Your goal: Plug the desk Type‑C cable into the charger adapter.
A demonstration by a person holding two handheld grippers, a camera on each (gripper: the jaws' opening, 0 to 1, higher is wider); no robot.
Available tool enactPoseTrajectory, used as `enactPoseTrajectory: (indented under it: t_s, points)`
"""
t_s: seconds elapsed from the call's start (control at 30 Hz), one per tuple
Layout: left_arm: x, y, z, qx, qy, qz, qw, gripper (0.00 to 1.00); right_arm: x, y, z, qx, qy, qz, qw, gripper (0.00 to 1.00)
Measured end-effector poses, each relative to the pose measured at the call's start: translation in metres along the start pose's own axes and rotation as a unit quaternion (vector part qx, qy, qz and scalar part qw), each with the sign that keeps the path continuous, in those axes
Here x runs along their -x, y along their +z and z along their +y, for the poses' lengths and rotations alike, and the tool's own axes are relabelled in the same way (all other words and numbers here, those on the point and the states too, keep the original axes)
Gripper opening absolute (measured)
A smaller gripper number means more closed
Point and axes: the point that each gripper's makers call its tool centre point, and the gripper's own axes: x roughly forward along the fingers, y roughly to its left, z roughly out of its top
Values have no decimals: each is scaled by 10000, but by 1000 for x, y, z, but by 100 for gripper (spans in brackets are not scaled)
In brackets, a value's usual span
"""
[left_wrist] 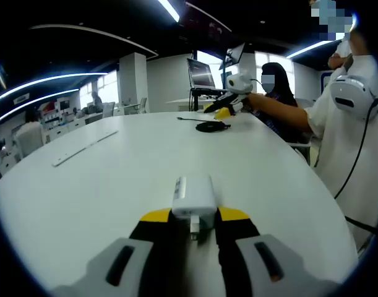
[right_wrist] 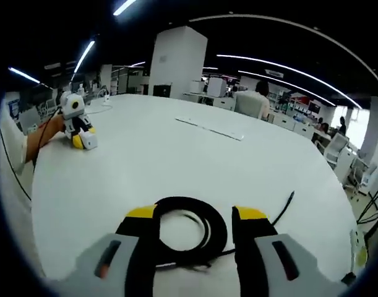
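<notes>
My left gripper [left_wrist: 195,216] is shut on a white charger adapter [left_wrist: 193,195], which sticks out forward between the yellow-tipped jaws just above the white table [left_wrist: 114,185]. Far across the table lies a black coiled Type-C cable [left_wrist: 211,126], with the right gripper [left_wrist: 229,106] right behind it in a person's hand. In the right gripper view the coil [right_wrist: 192,203] lies flat on the table between the spread jaws of my open right gripper [right_wrist: 195,215]. One loose cable end [right_wrist: 286,204] trails off to the right. The left gripper [right_wrist: 77,131] shows far off at the left.
A long flat white strip [left_wrist: 83,147] [right_wrist: 210,128] lies on the table. A monitor on a stand [left_wrist: 201,73] is behind the far edge. A person in white [left_wrist: 349,154] stands at the table's right edge, and others sit further back. The curved table edge [right_wrist: 356,241] is near.
</notes>
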Motion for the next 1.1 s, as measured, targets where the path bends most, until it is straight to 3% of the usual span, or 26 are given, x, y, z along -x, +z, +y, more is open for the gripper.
enactPoseTrajectory:
  t_s: [0.17,0.33,0.6,0.8,1.1]
  points:
    - [0,0,0,3,1,-1,10000,25,-1,-6,-5,-52,-138,97,9998,43]
    - [1,0,1,1,7,0,10000,25,-3,-13,-13,-457,-208,308,9983,31]
    - [1,0,1,1,6,1,10000,25,-13,-28,-13,-573,-102,663,9961,31]
    - [1,0,0,2,4,-2,10000,25,-18,-38,-13,-407,-118,993,9942,31]
    - [1,1,1,0,2,1,10000,25,-21,-37,-14,-525,17,1107,9925,23]
